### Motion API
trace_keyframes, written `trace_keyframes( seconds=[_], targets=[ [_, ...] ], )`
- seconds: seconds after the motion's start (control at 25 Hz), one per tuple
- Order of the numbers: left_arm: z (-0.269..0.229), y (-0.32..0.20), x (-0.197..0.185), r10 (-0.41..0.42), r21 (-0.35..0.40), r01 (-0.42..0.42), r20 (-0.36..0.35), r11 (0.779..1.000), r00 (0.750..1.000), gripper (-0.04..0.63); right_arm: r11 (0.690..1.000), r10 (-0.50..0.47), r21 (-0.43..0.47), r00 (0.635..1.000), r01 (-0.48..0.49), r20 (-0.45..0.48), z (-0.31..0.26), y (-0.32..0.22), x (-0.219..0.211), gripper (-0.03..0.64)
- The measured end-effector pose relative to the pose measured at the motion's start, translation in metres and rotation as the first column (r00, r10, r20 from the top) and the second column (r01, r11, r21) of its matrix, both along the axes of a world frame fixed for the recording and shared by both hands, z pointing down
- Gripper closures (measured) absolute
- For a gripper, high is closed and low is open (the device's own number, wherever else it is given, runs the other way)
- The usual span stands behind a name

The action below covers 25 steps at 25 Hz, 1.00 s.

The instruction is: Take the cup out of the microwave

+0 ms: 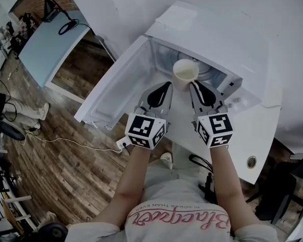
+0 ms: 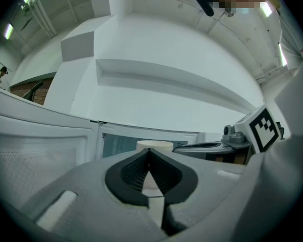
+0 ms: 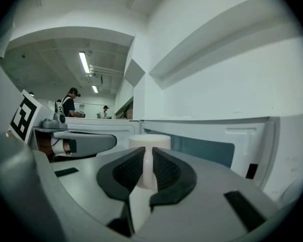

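Your right gripper [image 3: 148, 155] pinches the cup [image 3: 149, 141] by a thin white part, just ahead of its jaws, at the mouth of the microwave [image 1: 212, 44]. Your left gripper [image 2: 149, 153] is pressed together, empty. Such a narrow hold may let the cup tilt and slip.

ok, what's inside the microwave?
Only what looks like a glass turntable shows behind the cup, held at the opening by the right claw. The microwave's top covers the rest.
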<state>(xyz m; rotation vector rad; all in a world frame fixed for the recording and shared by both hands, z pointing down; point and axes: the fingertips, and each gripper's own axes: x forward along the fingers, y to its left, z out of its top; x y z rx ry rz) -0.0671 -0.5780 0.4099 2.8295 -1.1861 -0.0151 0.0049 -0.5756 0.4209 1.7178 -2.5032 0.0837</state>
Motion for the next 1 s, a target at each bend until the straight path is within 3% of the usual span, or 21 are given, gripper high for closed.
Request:
trace_keyframes(
  seconds=[0.6, 1.0],
  targets=[
    [-0.048, 0.019, -0.004, 0.011, 0.082, -0.009, -0.016, 0.997, 1.0, 0.592, 0.996, -0.009, 0.093, 0.999, 0.006, 0.035, -0.048, 0.023, -0.007, 0.565],
    [-0.085, 0.031, 0.004, 0.026, 0.168, -0.029, 0.019, 0.985, 0.999, 0.592, 0.987, -0.003, 0.16, 0.997, -0.01, 0.081, -0.089, 0.038, 0.005, 0.564]
  ],
)
